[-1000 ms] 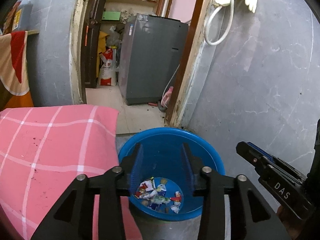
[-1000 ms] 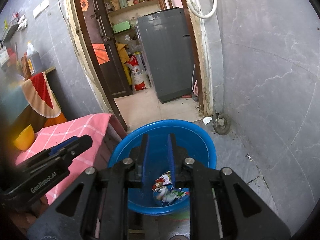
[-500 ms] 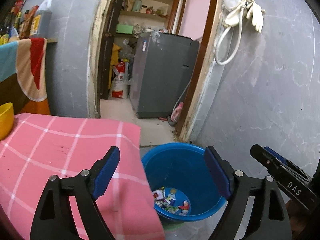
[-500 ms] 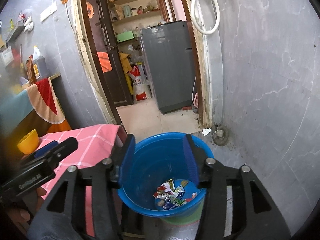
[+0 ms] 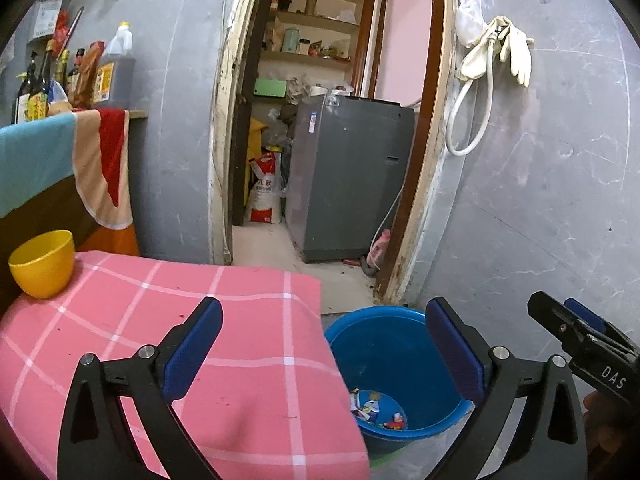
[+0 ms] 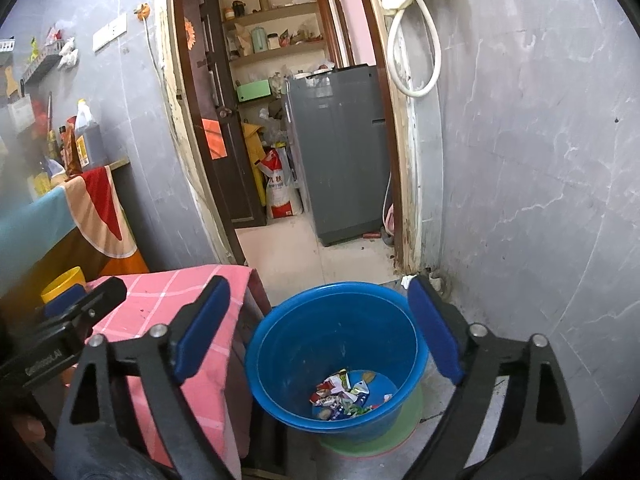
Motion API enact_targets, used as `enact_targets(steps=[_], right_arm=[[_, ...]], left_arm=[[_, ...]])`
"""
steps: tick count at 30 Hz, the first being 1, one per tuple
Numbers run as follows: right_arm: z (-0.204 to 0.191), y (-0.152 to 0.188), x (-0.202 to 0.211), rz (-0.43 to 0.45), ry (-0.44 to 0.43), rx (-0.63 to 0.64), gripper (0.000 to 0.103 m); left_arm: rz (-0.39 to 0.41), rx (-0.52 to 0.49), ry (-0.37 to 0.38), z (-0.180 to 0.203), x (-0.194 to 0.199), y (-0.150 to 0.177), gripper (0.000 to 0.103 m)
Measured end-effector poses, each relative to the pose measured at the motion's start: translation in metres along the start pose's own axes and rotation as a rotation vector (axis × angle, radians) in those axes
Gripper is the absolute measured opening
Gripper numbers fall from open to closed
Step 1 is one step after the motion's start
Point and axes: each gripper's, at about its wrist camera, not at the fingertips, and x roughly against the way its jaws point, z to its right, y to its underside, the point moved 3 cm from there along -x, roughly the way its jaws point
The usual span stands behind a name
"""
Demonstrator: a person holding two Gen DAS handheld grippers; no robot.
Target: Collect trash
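A blue bucket [image 6: 332, 360] stands on the floor beside a low table, with several crumpled wrappers [image 6: 344, 396] at its bottom. It also shows in the left wrist view [image 5: 394, 360], wrappers [image 5: 376, 410] inside. My left gripper [image 5: 324, 356] is wide open and empty, above the table's right edge and the bucket. My right gripper [image 6: 316, 332] is wide open and empty, above the bucket. Each gripper shows in the other's view: the right one [image 5: 584, 344] at right, the left one [image 6: 68, 328] at left.
A pink checked cloth [image 5: 160, 320] covers the table, with a yellow bowl [image 5: 42, 262] at its far left corner. A grey wall [image 6: 540, 160] stands right of the bucket. A doorway behind leads to a grey washing machine [image 5: 348, 176]. Bottles [image 5: 60, 72] stand on a counter at left.
Both grippers opened from nearly shut to wide open and pulled up and back from the bucket. The left view swung left, so more of the table and the bowl show.
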Motion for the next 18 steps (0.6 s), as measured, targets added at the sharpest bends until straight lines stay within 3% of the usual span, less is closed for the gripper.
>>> enact_targets(steps=[9,18], right_arm=[[-0.012,0.0,0.021,0.034,-0.003,0.0,0.102],[-0.023,0.001,0.046,0.064,-0.011,0.01,0.102]], left_arm=[[0.032,-0.015,-0.023,-0.007,0.024,-0.003,0.1],[0.06,-0.011,-0.032,-0.012,0.054,-0.002,0.101]])
